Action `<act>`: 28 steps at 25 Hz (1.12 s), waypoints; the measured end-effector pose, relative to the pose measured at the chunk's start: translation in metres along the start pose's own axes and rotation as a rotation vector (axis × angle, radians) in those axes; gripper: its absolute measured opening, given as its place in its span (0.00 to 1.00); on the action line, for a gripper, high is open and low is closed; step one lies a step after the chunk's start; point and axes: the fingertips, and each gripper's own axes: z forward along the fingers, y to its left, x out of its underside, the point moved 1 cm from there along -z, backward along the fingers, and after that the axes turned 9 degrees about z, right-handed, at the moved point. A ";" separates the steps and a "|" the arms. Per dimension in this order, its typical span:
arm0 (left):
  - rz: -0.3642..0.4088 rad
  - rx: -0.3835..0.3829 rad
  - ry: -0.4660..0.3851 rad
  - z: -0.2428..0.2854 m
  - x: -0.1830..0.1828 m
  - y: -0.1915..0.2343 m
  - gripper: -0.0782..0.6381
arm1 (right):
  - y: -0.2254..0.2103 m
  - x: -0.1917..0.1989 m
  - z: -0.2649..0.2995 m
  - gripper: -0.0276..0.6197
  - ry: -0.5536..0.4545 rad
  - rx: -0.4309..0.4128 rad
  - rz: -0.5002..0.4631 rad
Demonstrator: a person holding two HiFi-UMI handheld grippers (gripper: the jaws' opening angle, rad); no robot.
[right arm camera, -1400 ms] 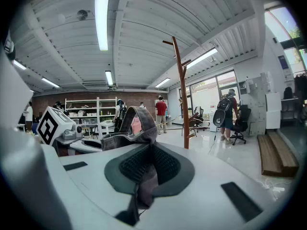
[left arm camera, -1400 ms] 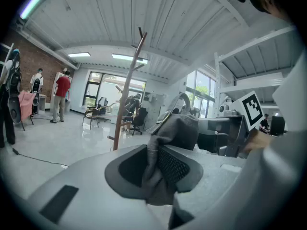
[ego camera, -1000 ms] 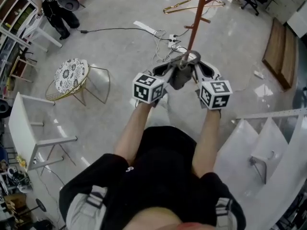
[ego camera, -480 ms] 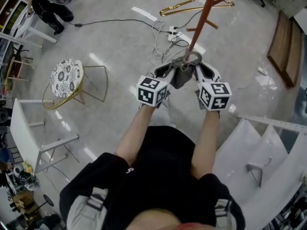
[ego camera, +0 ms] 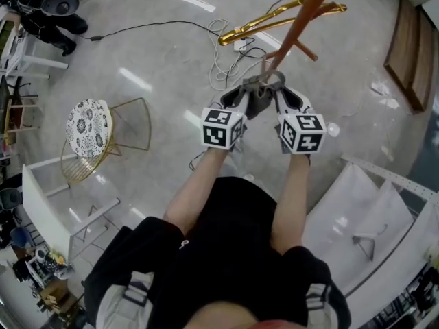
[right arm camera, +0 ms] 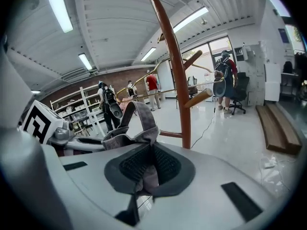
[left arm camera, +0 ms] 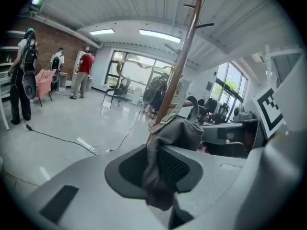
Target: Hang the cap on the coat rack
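Left gripper (left arm camera: pixel 159 170): jaws closed on a fold of grey fabric, which is pinched between the ribbed pads and hangs below them. Right gripper (right arm camera: pixel 149 169): jaws likewise closed on grey fabric, a crease of it being clamped between the pads. Cap (ego camera: pixel 258 100): grey, held between the two grippers in front of the person's chest, gripped at one side by each; its rear strap is seen arched upward as a loop, and a metal buckle is shown on it in the left gripper view. Coat rack (ego camera: pixel 302 25): reddish-brown wooden pole with short pegs, standing on the floor just beyond the cap; the strap loop is seen against the pole's lower part in the head view, but contact cannot be confirmed. No peg is seen to carry the cap. Gold curved bar (ego camera: pixel 273 23): seen beside the pole. Cables (ego camera: pixel 223 55): loosely coiled on the glossy floor near the rack's foot. Gold wire chair (ego camera: pixel 96 130): patterned round seat, well apart to the person's left. Wooden boards (ego camera: pixel 406 50): laid on the floor to the right.
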 end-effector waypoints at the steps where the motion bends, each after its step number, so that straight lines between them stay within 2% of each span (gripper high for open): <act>1: -0.005 0.008 0.010 0.007 0.000 0.003 0.20 | -0.004 -0.001 0.006 0.05 0.011 0.010 0.002; 8: -0.069 0.031 0.064 0.053 0.005 0.012 0.20 | -0.027 0.001 0.040 0.05 0.081 0.095 0.008; 21: -0.224 -0.081 0.151 0.101 0.045 0.044 0.20 | -0.057 0.032 0.099 0.05 0.242 0.064 -0.065; 28: -0.214 -0.084 0.182 0.132 0.056 0.034 0.20 | -0.081 0.042 0.109 0.05 0.246 0.078 -0.038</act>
